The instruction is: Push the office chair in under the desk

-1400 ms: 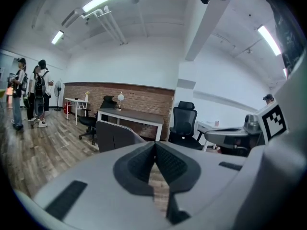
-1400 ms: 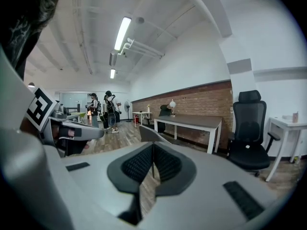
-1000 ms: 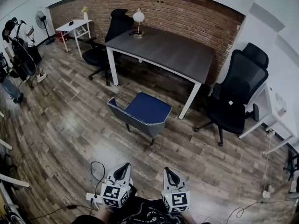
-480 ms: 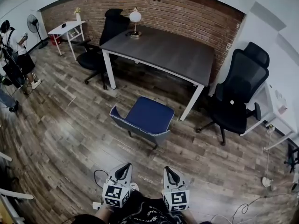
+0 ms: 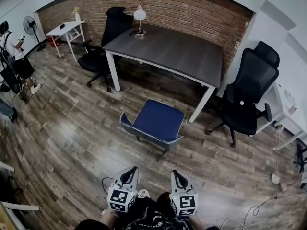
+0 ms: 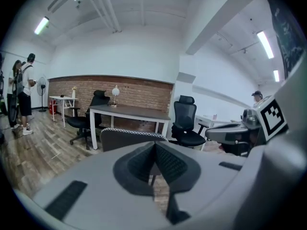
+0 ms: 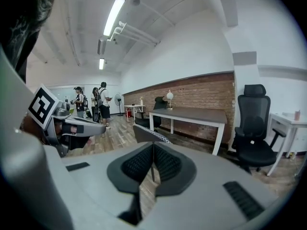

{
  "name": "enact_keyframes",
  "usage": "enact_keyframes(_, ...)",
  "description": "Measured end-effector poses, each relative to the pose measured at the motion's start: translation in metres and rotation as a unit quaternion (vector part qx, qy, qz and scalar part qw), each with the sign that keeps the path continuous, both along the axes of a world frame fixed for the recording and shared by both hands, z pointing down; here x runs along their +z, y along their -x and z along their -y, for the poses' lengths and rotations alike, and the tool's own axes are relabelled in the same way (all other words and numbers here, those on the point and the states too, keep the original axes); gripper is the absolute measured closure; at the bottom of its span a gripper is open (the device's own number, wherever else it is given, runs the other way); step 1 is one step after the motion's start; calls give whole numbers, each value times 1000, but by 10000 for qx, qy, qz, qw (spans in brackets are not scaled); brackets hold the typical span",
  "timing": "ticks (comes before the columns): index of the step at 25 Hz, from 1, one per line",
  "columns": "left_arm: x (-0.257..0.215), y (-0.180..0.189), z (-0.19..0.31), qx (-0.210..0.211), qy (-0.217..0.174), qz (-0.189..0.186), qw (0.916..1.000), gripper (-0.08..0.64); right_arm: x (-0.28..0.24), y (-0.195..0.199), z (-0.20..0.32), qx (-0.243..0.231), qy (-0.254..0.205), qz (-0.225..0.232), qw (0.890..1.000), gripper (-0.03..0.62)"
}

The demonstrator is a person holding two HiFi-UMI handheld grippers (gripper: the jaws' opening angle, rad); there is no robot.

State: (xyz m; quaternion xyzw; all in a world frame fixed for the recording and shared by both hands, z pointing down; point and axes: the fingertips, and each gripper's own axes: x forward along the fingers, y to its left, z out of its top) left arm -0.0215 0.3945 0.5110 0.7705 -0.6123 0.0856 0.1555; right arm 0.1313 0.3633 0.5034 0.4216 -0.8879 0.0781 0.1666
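In front of the grey-topped, white-legged desk [image 5: 182, 51], not yet under it, stands the blue-seated chair with a grey backrest [image 5: 158, 121]. Only the head view shows its seat; the gripper views catch just the backrest. Further from the desk, the left gripper [image 5: 128, 175] and the right gripper [image 5: 177, 178] have their fingers pressed together, empty. A black mesh office chair [image 5: 247, 97] sits right of the desk.
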Motion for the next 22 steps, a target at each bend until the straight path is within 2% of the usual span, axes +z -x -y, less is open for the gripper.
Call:
enact_keyframes(7,1,16,1,-113,-1,5,9999,552,3,12,5,-49,70,-20,10000,586)
enact_keyframes(13,12,29,5,-260,171,57,9995,552,11,16,23,-72,164,-4,9998,586)
enact_keyframes(22,18,48,38,-526,299,34,9982,552,14,42,64,-368,234,44,9990,586)
